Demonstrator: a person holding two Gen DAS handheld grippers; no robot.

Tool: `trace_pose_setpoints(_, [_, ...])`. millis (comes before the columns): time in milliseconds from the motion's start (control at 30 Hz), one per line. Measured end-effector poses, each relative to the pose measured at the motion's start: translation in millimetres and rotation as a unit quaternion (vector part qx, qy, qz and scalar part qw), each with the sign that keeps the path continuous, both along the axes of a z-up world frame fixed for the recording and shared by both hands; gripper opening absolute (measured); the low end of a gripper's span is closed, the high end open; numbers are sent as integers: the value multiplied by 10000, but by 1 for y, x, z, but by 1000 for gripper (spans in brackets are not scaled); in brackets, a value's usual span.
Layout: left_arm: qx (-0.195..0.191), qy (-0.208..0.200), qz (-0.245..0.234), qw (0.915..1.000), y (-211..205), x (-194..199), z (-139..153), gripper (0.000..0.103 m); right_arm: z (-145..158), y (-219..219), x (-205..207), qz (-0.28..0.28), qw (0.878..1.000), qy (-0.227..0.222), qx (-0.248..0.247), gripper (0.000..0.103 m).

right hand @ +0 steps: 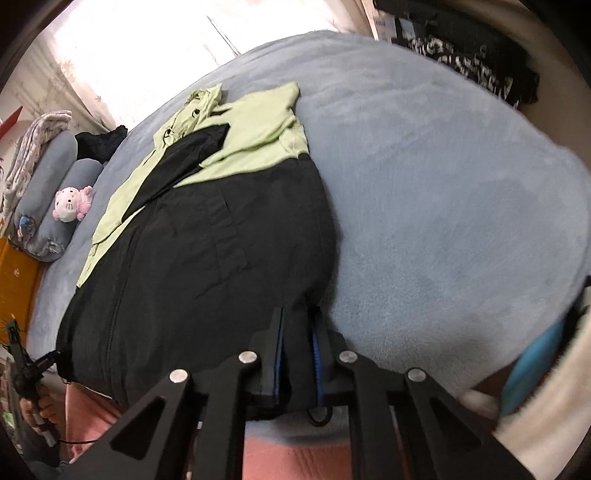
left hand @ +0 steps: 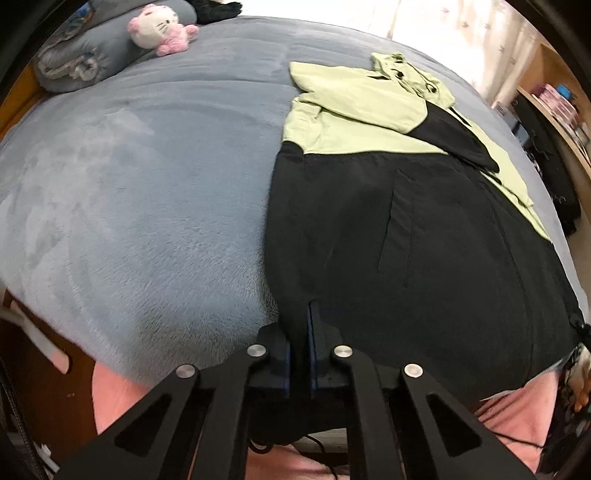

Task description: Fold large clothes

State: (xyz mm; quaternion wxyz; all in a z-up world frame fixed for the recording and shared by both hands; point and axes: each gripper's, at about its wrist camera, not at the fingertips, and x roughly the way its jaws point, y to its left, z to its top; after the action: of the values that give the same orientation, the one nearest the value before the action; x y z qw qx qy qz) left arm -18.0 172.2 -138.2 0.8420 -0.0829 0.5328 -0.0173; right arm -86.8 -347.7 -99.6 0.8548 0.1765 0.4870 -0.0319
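A black and light-green jacket lies spread on a grey-blue bed, sleeves folded across its chest and hood at the far end. My left gripper is shut on the jacket's black hem at its left corner. In the right wrist view the jacket lies to the left and my right gripper is shut on the hem at its right corner. The left gripper also shows there at the far left edge, held in a hand.
A pink and white plush toy and grey pillows sit at the bed's head. Pink bedding hangs at the near edge. Shelves stand at the right. A blue object lies beside the bed.
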Motion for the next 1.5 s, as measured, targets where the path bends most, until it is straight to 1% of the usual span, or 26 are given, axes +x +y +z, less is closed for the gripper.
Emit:
trace_pose_setpoints(133, [-79,-43,84,9999,4,-10,20,2,27,11,-8,126,9995,-176,-223,11])
trace_pose_setpoints(300, [-69,-101,-40,9999,9,-26,46,2,53,20,-19,259,9985,-300,-371,11])
trace_pose_setpoints(367, [-90,-86,-119,9999,13,-39,58,2,62,22,-27,312,9982,-312,-415,11])
trace_pose_setpoints(533, [-370,-12,-177,9992,19,-52,73,2,77,22,-46,329,9981,-312,-425,11])
trace_pose_setpoints(600, [-526,-13,-162,9985,22,-48,77,2,81,23,-48,315,9982,-337,-383,11])
trace_pose_setpoints(700, [-717,-77,-82,9974,21,-42,81,2,85,21,-41,243,9984,-406,-300,11])
trace_pose_setpoints(900, [-1070,-277,114,9938,21,-4,94,2,104,6,-9,-30,9964,-830,146,10])
trace_pose_setpoints(1000, [-1248,-425,245,9910,22,22,104,2,113,3,12,-124,9949,-980,183,10])
trace_pose_setpoints(1133, [-1424,-613,432,9870,21,68,117,2,123,-2,59,-191,9930,-1145,235,10])
trace_pose_setpoints(1200, [-1435,-689,479,9861,21,94,119,2,126,-5,83,-233,9925,-1181,208,8])
trace_pose_setpoints(1367, [-1378,-727,609,9859,16,172,112,2,122,-16,158,-342,9923,-1186,124,8])
trace_pose_setpoints(1500, [-1409,-647,837,9843,16,234,91,2,110,-26,216,-489,9920,-1163,-32,6])
